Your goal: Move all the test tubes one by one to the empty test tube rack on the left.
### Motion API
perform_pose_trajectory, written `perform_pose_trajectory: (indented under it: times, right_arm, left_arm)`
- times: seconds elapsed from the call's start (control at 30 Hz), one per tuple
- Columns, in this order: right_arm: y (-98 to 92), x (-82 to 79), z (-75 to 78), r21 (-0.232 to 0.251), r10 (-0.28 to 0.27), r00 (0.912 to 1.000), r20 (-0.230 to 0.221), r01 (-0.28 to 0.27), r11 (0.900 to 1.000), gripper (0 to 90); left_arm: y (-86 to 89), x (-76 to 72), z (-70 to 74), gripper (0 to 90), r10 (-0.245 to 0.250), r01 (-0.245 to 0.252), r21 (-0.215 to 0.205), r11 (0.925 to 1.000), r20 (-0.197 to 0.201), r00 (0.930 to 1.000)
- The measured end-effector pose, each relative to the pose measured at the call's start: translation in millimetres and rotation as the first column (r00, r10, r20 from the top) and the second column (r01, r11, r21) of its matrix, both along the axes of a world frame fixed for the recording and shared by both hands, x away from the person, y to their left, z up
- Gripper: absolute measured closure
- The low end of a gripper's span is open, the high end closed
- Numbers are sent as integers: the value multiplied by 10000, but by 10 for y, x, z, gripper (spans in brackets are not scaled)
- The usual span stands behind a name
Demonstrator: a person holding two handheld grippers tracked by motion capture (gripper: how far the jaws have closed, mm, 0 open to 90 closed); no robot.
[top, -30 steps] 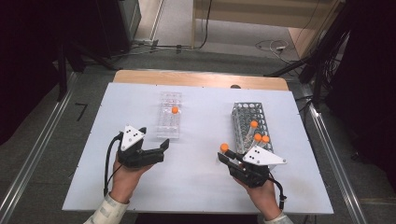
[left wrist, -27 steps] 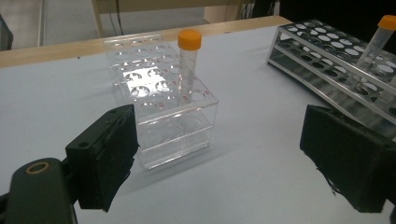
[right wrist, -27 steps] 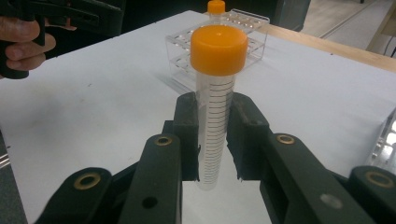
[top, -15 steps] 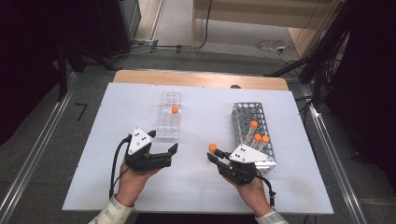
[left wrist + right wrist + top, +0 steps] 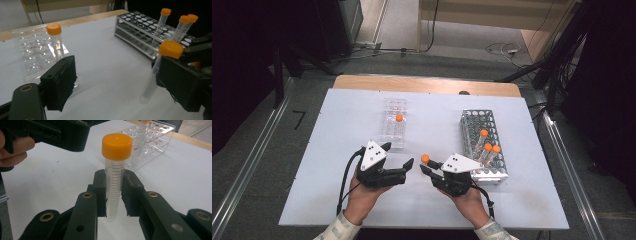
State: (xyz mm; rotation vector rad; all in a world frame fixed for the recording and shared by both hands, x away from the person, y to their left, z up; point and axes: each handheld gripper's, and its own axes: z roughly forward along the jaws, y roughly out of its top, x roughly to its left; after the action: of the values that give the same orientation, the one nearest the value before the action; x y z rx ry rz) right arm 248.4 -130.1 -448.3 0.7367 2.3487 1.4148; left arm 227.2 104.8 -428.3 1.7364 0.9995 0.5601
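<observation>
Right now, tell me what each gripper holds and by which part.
The right gripper clamps an orange-capped tube at mid-body, below the cap. The left gripper holds nothing; its fingers are open.

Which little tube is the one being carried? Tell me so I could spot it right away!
Start at the white table, then find the metal rack on its right side. Just left of the rack's near end, the right gripper has its jaws shut on an orange-capped tube. The other capped tubes stand in racks; this one hangs over the bare table, between the two hands.
</observation>
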Motion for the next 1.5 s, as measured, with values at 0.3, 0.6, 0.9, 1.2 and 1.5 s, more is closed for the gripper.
perform_pose_trajectory:
  times: [0.3, 0.6, 0.9, 1.2, 1.5]
  right_arm:
    - [131, 13, -36, -29, 229, 9996, -159, -229, 9997, 721]
    - [180, -11, -24, 33, 439, 9989, -168, -439, 9990, 722]
    - [176, -11, -22, 51, 437, 9989, -195, -436, 9990, 722]
    - [149, -12, 0, 161, 629, 9971, -430, -622, 9979, 558]
    - [-61, -63, 76, 65, 448, 9972, -602, -445, 9990, 275]
  left_arm:
    - [-89, -27, 18, 335, -955, 959, -375, 9947, 115, 9954]
    - [-176, -30, -6, 578, -1587, 1592, -253, 9869, 199, 9871]
    - [-199, -34, -13, 695, -1750, 1755, -198, 9843, 233, 9843]
    - [-173, -26, 24, 706, -1713, 1717, -190, 9850, 234, 9849]
    - [26, 78, 137, 706, -1011, 1026, -446, 9937, 342, 9943]
